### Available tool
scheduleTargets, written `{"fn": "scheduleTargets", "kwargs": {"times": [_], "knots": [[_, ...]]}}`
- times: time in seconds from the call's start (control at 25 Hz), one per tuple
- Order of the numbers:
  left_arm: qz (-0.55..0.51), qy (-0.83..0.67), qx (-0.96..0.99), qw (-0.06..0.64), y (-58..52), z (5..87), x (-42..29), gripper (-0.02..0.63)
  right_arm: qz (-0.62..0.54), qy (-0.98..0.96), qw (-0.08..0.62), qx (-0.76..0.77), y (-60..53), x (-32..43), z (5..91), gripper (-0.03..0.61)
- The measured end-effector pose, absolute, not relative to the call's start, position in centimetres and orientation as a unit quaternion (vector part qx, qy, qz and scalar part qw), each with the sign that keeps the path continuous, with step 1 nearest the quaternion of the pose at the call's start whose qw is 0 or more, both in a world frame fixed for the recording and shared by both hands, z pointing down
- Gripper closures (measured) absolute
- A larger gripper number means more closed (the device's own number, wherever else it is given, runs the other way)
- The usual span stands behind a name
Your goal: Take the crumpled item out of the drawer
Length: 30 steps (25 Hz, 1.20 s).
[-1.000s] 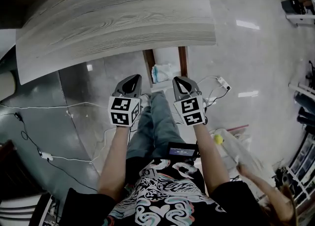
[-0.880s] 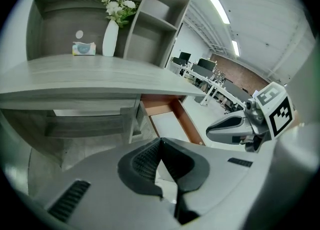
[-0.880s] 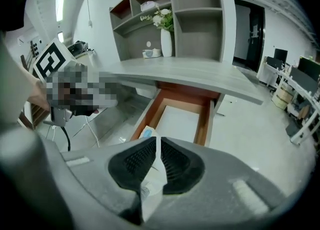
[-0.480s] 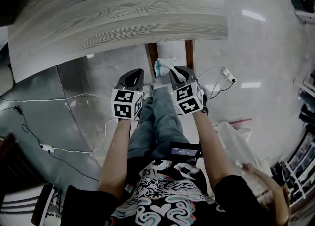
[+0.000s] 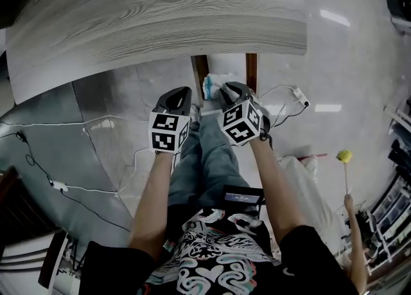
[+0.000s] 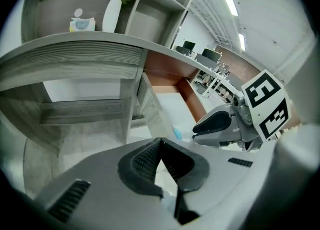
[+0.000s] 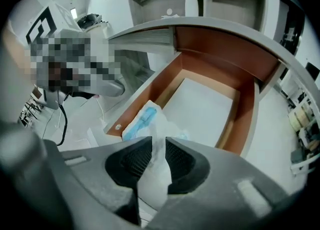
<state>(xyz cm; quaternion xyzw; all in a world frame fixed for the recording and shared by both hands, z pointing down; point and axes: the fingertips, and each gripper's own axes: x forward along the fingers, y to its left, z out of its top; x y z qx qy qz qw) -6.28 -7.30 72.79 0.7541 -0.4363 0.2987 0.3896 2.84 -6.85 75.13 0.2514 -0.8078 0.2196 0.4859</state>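
Observation:
The drawer (image 7: 210,108) stands open under the grey wooden desk top (image 5: 160,17), with brown walls and a white floor. The crumpled item (image 7: 150,124), white with blue print, lies over the drawer's near front corner. My right gripper (image 7: 152,146) is shut on it, and the white material fills the narrow gap between the pads. In the head view the right gripper (image 5: 229,89) reaches the crumpled item (image 5: 214,86) at the drawer (image 5: 250,69). My left gripper (image 6: 160,144) is shut with nothing in it and hangs left of the drawer. The left gripper (image 5: 182,92) is level with the right.
Cables (image 5: 77,123) and a power strip (image 5: 297,102) lie on the shiny floor. At the far right a person's hand holds a stick with a yellow ball (image 5: 345,156). A white vase with flowers (image 6: 112,8) and a tissue box (image 6: 82,23) stand on the desk.
Both grippers moved forward to the drawer. The right one turned and closed on the crumpled item. The yellow ball moved out to the right.

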Motion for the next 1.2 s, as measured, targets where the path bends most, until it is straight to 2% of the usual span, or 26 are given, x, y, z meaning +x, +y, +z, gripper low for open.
{"fn": "scheduleTargets", "kwargs": {"times": [0.12,0.28,1.2], "knots": [[0.300,-0.434,0.754,0.392,-7.5,73.0,-6.0,0.614,0.213,-0.802,0.501,0.245,-7.1,3.0,75.7,0.513],[0.300,-0.433,0.754,0.392,-7.6,73.0,-6.2,0.614,0.196,-0.803,0.512,0.235,-6.9,2.8,76.0,0.571],[0.283,-0.451,0.762,0.370,-9.3,69.0,-7.1,0.615,0.182,-0.809,0.459,0.318,-8.8,3.4,69.9,0.571]]}}
